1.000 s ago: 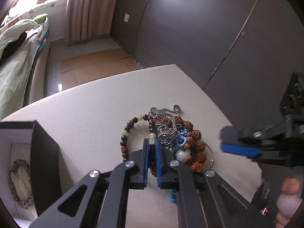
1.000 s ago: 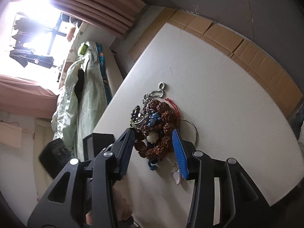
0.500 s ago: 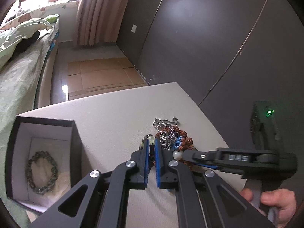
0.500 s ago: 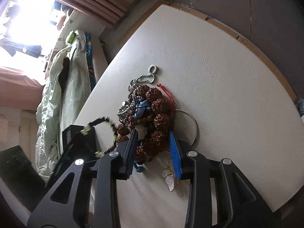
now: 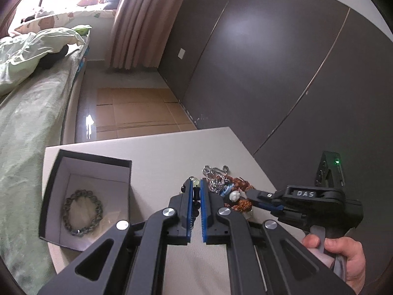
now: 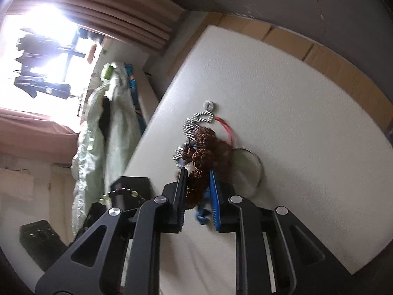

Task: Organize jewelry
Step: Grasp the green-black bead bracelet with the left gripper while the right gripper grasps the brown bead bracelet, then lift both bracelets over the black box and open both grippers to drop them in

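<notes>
Bead bracelet [image 5: 195, 193], pinched in the shut left gripper [image 5: 195, 186] at mid-frame, now lifted off the pile [image 5: 229, 189] and closer to the box [image 5: 86, 199] at lower left. Right gripper [image 6: 196, 172], jaws just closing, now squeezing the brown beads [image 6: 196, 184] at the middle of its view. Likely next: bracelet into box.

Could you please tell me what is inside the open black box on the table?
The black box holds one grey-green beaded bracelet, lying flat on its white lining. The near wall hides the floor strip behind it, so anything there cannot be seen.
</notes>
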`<state>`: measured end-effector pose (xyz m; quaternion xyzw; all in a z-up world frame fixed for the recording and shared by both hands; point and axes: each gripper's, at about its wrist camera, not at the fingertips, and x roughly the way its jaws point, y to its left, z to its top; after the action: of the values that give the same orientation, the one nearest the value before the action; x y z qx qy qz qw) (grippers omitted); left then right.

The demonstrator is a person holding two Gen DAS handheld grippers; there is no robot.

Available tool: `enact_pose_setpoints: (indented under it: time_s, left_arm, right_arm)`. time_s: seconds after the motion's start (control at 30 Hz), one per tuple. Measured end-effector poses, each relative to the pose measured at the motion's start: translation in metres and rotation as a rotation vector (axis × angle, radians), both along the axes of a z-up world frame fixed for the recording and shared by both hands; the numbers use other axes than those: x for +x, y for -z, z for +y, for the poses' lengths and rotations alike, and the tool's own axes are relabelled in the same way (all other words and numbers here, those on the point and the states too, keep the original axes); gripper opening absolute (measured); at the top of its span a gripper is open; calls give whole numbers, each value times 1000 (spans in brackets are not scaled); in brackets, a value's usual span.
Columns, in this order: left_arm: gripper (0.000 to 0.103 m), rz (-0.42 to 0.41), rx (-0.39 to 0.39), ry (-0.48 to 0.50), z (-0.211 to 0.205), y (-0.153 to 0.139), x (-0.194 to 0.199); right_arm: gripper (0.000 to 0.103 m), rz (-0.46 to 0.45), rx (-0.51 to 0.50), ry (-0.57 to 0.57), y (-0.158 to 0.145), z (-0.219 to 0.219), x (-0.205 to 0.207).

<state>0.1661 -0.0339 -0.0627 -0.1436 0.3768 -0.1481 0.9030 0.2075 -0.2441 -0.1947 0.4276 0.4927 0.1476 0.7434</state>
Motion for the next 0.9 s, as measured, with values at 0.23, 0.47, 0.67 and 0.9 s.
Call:
enact_pose_setpoints:
  time_s: [0.23,0.47,0.67,0.9]
  left_arm:
    - [3,-29,-20,-18,10,-15,-10]
    - [3,-51,-45,-31,19,-26,-14]
    - [3,-72,-64,-43,29,-35,-19]
    - [3,-97,-81,-64,42,-46,-27]
  right_arm:
    - [18,-108,46,-30,-28,-4,-7]
    - [18,-178,82,-40,-45,-2,-10]
    - [18,-263,132,-57,-65,4,-14]
    - [18,-364,178,-89,-91,13,-22]
